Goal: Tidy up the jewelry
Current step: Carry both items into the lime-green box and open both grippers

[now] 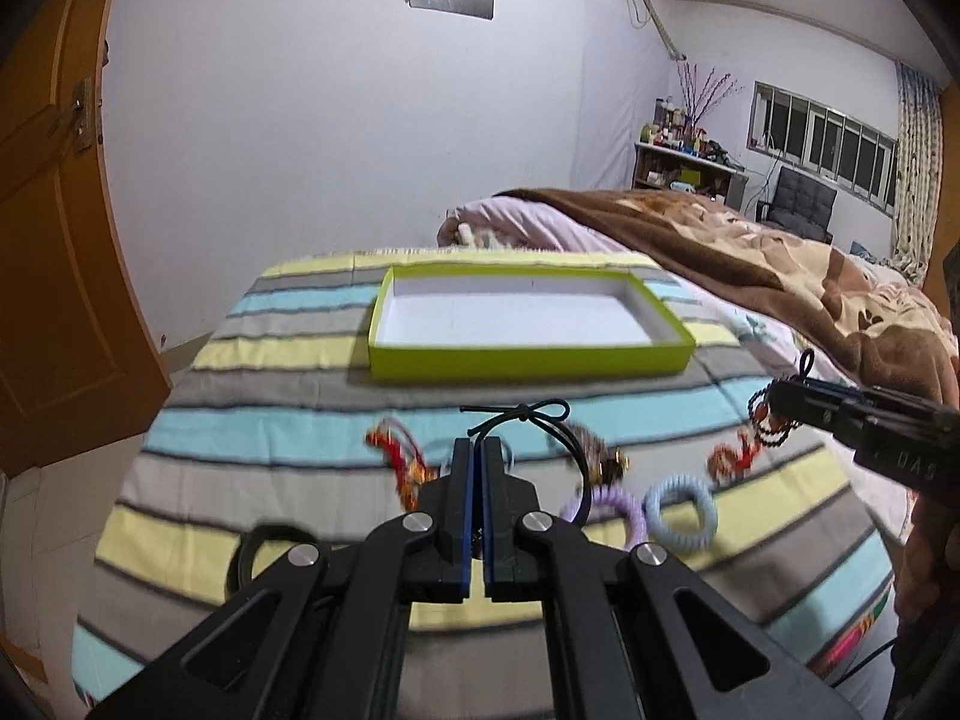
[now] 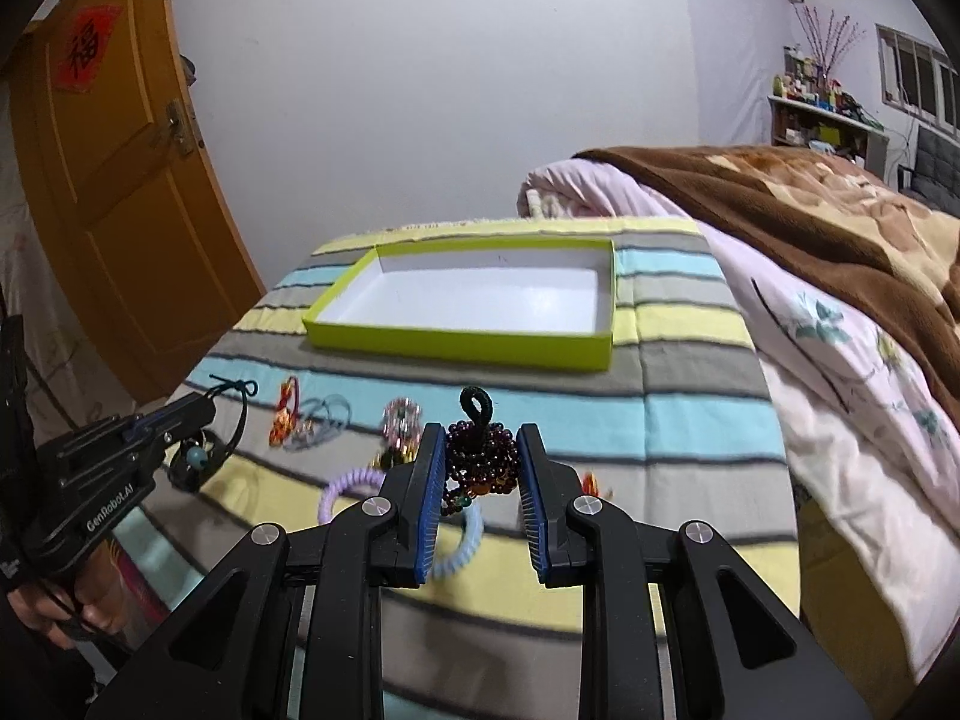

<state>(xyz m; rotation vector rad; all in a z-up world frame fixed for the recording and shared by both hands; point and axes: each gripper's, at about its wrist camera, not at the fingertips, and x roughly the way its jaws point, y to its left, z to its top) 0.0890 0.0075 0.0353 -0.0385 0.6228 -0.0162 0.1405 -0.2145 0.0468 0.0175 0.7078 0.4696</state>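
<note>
Left wrist view: left gripper (image 1: 478,441) has its fingers pressed together on a black cord necklace (image 1: 528,414), whose bow knot sticks out just past the tips. Far of it, the green box (image 1: 528,360) sits open on the striped blanket (image 1: 240,438), white inside, nothing in it. Loose on the blanket near the gripper: a red charm (image 1: 399,450) at left, a purple coil hair tie (image 1: 618,510) and a blue coil hair tie (image 1: 681,513) at right, touching each other. Right gripper (image 1: 774,402) enters from the right edge, holding a beaded bracelet (image 1: 765,420) above the blanket.

Right wrist view: right gripper (image 2: 483,450) fingers are clamped on the dark-red beaded bracelet (image 2: 483,456), its black loop poking up. Box (image 2: 462,342) lies far-centre, well apart from the bracelet. Left gripper (image 2: 207,405) is at the left, black cord (image 2: 237,396) pinched in its tips. Brown quilt (image 2: 810,222) is at right on the bed.
</note>
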